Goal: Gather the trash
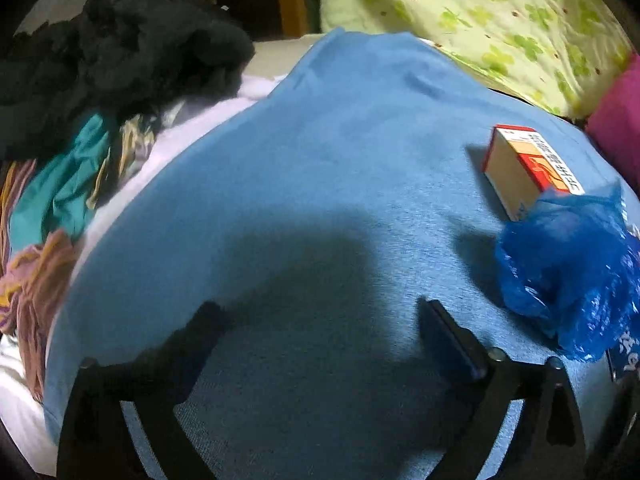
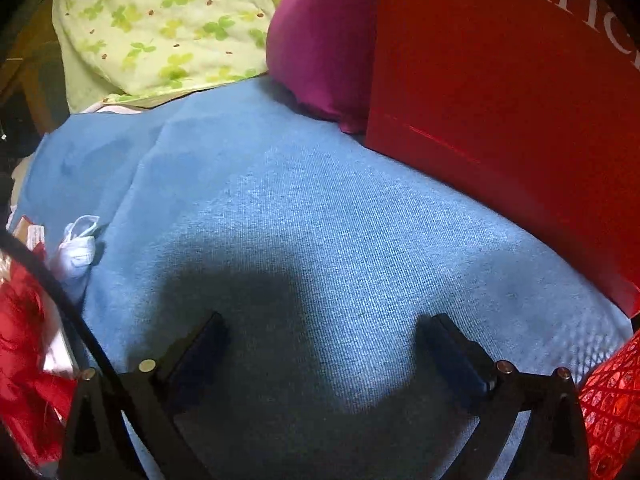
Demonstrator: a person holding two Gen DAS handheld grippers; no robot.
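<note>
My left gripper point(image 1: 320, 312) stands open above a blue cloth point(image 1: 320, 160), nothing between its fingers. To its right lie a crumpled blue plastic bag point(image 1: 568, 272) and a small red, white and orange carton point(image 1: 524, 168), partly under the bag. My right gripper point(image 2: 324, 328) is open too, over the same blue cloth point(image 2: 300, 200), its jaws empty. At the left edge of the right wrist view lie a crumpled white scrap point(image 2: 78, 252) and red plastic wrapping point(image 2: 24, 340). A large red paper bag point(image 2: 500, 112) with white lettering stands at the right.
Dark clothing point(image 1: 120, 52) and colourful fabrics point(image 1: 60, 200) pile up left of the cloth. A green clover-print quilt point(image 1: 500, 28) and a magenta cushion point(image 2: 320, 40) lie behind it. Red netting point(image 2: 612, 408) shows at the lower right. A black cable point(image 2: 52, 280) crosses the left.
</note>
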